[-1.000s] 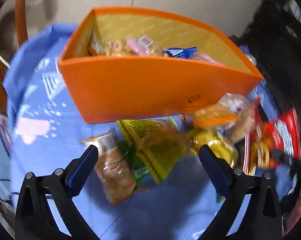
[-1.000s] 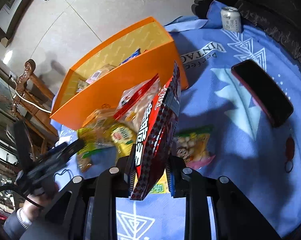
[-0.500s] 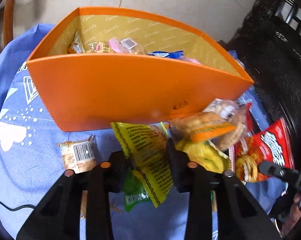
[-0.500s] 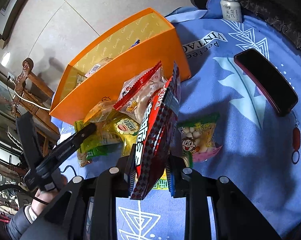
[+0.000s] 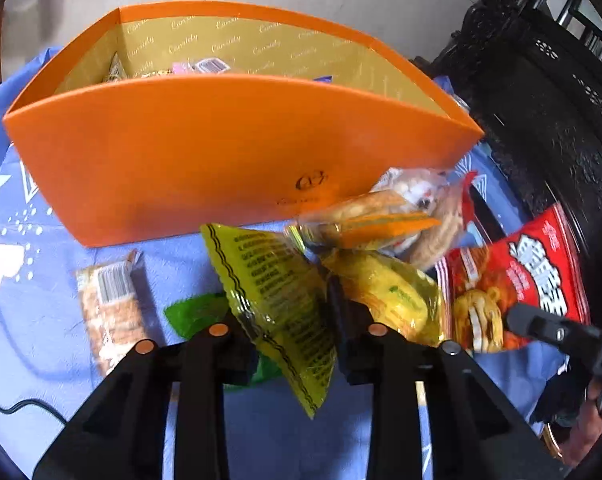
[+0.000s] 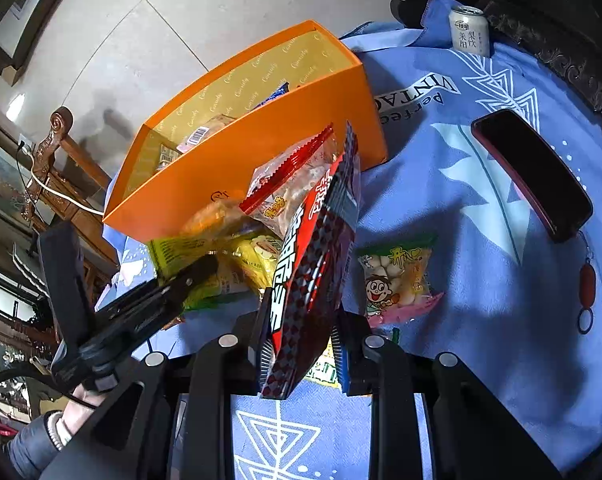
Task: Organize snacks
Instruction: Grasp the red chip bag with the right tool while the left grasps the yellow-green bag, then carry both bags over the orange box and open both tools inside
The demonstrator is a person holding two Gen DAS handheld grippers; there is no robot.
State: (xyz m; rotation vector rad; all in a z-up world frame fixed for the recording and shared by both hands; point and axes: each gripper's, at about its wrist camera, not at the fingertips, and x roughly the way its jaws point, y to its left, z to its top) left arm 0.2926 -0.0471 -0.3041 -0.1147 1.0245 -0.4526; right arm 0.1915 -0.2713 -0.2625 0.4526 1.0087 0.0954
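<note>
An orange box (image 5: 205,152) (image 6: 261,152) stands on the blue cloth with several snacks inside. In front of it, my left gripper (image 5: 287,306) is shut on a yellow snack packet (image 5: 269,276), which sticks up between the pads, slightly tilted. In the right wrist view the left gripper (image 6: 189,276) reaches in from the left, over the pile. My right gripper (image 6: 303,326) is shut on a red snack bag (image 6: 313,276) (image 5: 541,276), held upright above the cloth.
Loose snacks lie before the box: a biscuit packet (image 5: 109,300), a green packet (image 5: 193,312), an orange cracker pack (image 5: 373,216), another yellow bag (image 5: 385,292), a candy bag (image 6: 397,276). A can (image 6: 469,30) and a dark red case (image 6: 533,176) sit further right. Dark carved furniture borders the table.
The left jaws went from wide open to shut on the yellow packet, and the gripper moved in toward the box. The right gripper stayed put with the red bag.
</note>
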